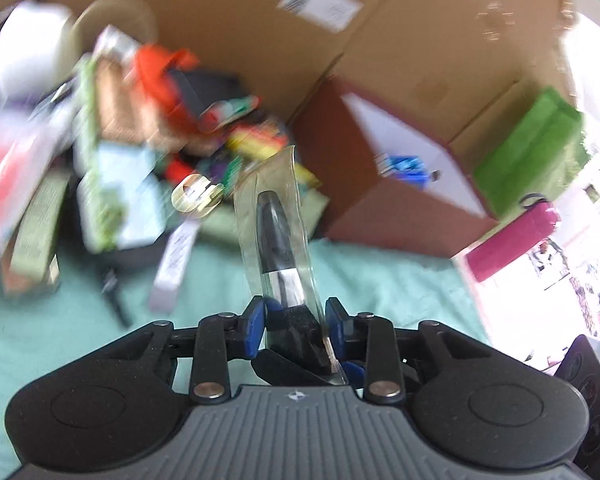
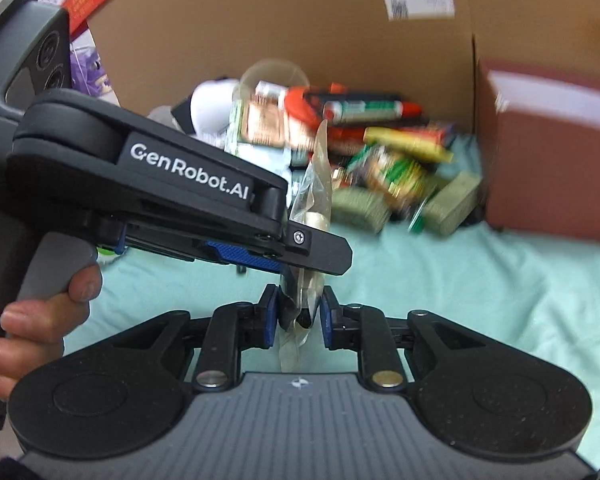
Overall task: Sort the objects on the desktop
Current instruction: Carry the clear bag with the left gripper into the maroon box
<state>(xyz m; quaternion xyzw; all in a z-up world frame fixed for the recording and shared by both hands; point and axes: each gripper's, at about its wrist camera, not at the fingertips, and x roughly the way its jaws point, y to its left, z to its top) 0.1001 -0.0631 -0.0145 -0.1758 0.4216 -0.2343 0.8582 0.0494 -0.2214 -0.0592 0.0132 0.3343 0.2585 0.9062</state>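
A black-tipped brush with a silver collar (image 1: 278, 240) sits in a clear plastic sleeve (image 1: 272, 184) and stands up between my left gripper's (image 1: 296, 312) blue pads, which press on both its sides. In the right wrist view the same sleeve (image 2: 318, 168) rises from my right gripper (image 2: 300, 308), which is shut on its lower end. My left gripper (image 2: 324, 258) reaches in from the left just above and crosses the sleeve, with a person's hand (image 2: 40, 320) on its handle. Both views are blurred.
A jumbled pile of packets, tubes and small boxes (image 2: 380, 152) lies on the mint-green cloth (image 2: 480, 300) against a cardboard wall (image 2: 260, 20). A brown box (image 1: 380, 152) holds something blue (image 1: 406, 166). A green box (image 1: 532, 148) and a pink case (image 1: 512, 240) stand further right.
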